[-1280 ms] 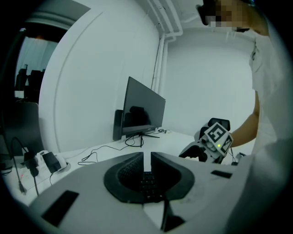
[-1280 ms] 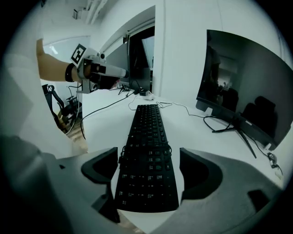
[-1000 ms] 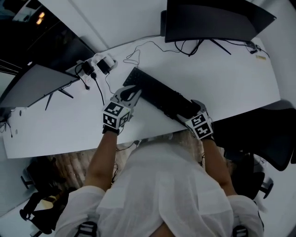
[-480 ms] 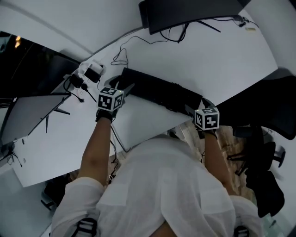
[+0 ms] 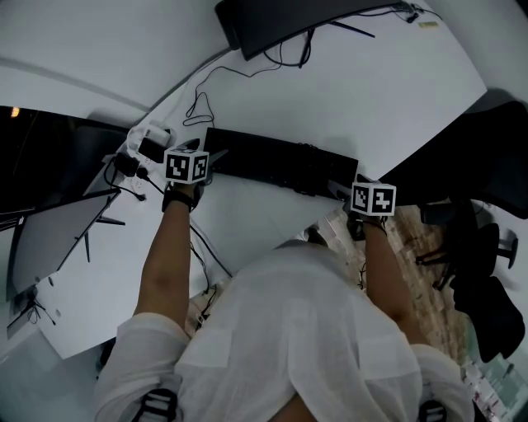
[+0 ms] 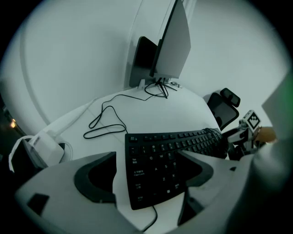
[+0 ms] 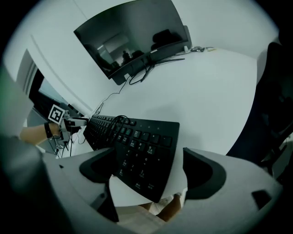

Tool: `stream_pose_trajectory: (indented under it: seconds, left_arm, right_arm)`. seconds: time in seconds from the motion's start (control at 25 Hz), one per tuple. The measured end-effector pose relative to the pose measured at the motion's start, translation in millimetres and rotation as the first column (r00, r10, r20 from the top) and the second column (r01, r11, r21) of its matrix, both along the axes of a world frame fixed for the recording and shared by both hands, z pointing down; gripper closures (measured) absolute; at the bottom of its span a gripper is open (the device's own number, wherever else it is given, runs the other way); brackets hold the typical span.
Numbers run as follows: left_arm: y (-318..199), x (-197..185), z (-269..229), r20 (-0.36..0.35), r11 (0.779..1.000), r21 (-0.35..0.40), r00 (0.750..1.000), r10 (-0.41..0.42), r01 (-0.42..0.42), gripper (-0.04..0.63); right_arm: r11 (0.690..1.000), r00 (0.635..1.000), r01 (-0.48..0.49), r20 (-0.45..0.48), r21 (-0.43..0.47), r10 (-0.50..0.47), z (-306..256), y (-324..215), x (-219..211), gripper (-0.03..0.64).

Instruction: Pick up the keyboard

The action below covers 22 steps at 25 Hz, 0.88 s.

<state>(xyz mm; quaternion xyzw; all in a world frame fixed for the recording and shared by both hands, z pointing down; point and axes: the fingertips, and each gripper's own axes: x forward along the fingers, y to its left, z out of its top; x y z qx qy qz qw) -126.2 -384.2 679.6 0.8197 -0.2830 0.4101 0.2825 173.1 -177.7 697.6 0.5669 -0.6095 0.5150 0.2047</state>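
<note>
A black keyboard (image 5: pixel 276 167) lies across the white desk (image 5: pixel 388 91) near its front edge. My left gripper (image 5: pixel 211 159) is at its left end. In the left gripper view the left end of the keyboard (image 6: pixel 158 164) lies between the wide fingers (image 6: pixel 94 180) of that gripper (image 6: pixel 149 178), with no pad pressing on it. My right gripper (image 5: pixel 340 190) is at the right end, and the number-pad end of the keyboard (image 7: pixel 139 151) sits between its spread jaws (image 7: pixel 149 170), untouched. Both pairs of jaws have just been opening.
A dark monitor (image 5: pixel 272 21) stands at the back of the desk, a second monitor (image 5: pixel 49 235) at the left. A power adapter with plugs (image 5: pixel 140 147) and a looped cable (image 5: pixel 198 105) lie left of the keyboard. An office chair (image 5: pixel 478 247) is beyond the desk's right corner.
My left gripper has gone from in front of the keyboard to its left end, dropped lower and opened. The right gripper has rolled and moved a little along the right end.
</note>
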Motion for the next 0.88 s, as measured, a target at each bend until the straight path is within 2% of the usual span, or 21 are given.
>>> stream_pose_trajectory:
  seconds: [0.16, 0.6, 0.76, 0.88]
  left_arm:
    - [5.2, 1.8, 12.5, 0.001, 0.998, -0.047, 1.000, 0.029, -0.029, 0.212]
    - [3.4, 8.1, 23.0, -0.029, 0.995, -0.086, 0.998, 0.054, -0.056, 0.212]
    - [3.1, 7.8, 23.1, -0.049, 0.997, -0.063, 0.998, 0.050, -0.053, 0.212]
    - [3.8, 9.6, 22.5, -0.073, 0.999, -0.037, 0.997, 0.031, -0.034, 0.213]
  right_arm:
    - [0.999, 0.998, -0.048, 0.029, -0.016, 0.049, 6.8, -0.6, -3.4, 0.155]
    - [0.994, 0.994, -0.106, 0.027, 0.000, 0.106, 7.0, -12.6, -8.6, 0.146]
    - [0.990, 0.990, -0.140, -0.003, 0.010, 0.140, 8.7, -14.0, -6.4, 0.155]
    - [0.983, 0.984, -0.180, 0.009, 0.033, 0.180, 7.5, -16.1, -5.1, 0.158]
